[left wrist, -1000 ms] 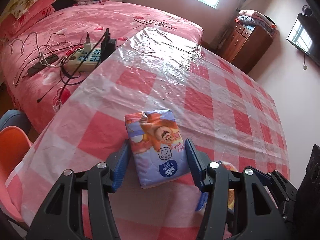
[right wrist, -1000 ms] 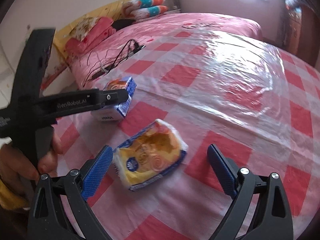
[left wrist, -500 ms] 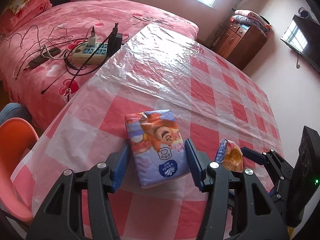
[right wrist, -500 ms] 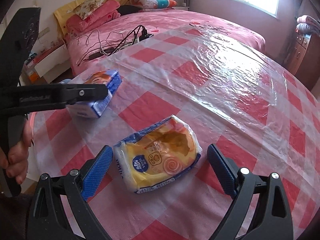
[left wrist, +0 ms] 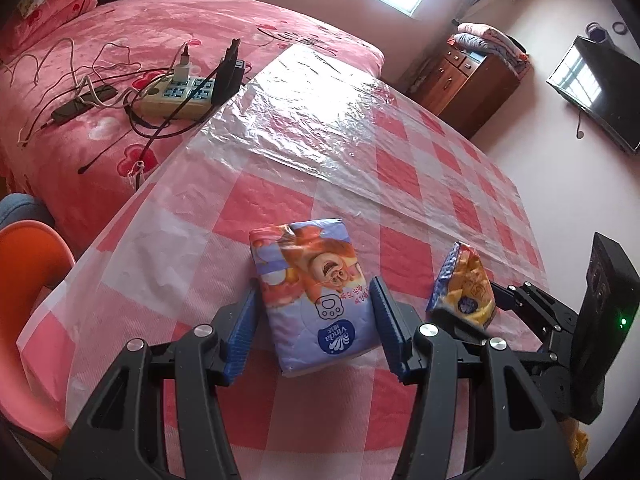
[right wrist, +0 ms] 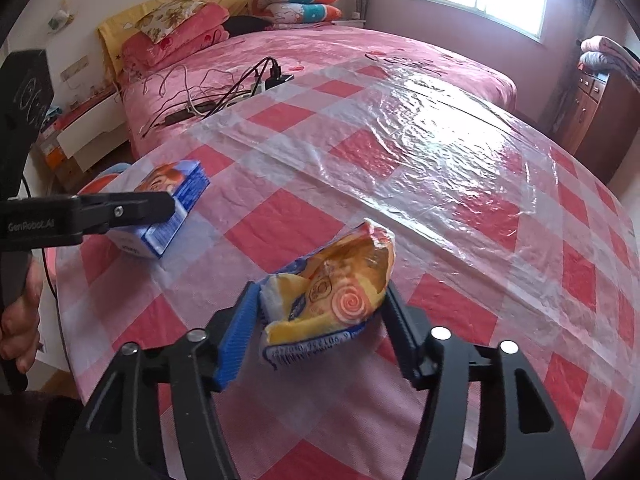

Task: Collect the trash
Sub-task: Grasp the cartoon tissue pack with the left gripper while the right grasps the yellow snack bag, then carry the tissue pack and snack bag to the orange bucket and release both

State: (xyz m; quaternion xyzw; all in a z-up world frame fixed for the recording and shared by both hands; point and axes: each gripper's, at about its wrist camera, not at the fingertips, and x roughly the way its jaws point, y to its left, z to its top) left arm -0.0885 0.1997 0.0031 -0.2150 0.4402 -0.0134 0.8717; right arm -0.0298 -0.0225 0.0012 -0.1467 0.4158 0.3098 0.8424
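My left gripper (left wrist: pixel 314 326) is shut on a purple tissue pack (left wrist: pixel 316 294) with a cartoon face, held above the checked table (left wrist: pixel 320 160). The same pack (right wrist: pixel 168 208) shows in the right wrist view, clamped in the left gripper (right wrist: pixel 168 208). My right gripper (right wrist: pixel 320 320) is shut on a yellow tissue pack (right wrist: pixel 332 288), lifted off the table and tilted. That pack also shows in the left wrist view (left wrist: pixel 464 284), held in the right gripper (left wrist: pixel 472 300).
A pink bed (left wrist: pixel 160 40) lies beyond the table's far left edge, with a power strip (left wrist: pixel 180 92) and cables on it. An orange chair (left wrist: pixel 28 264) stands at the left. A wooden cabinet (left wrist: pixel 468 80) and a TV (left wrist: pixel 600 80) are at the far right.
My right gripper has shut on the yellow pack and lifted it off the table. My left gripper has risen with the purple pack in it.
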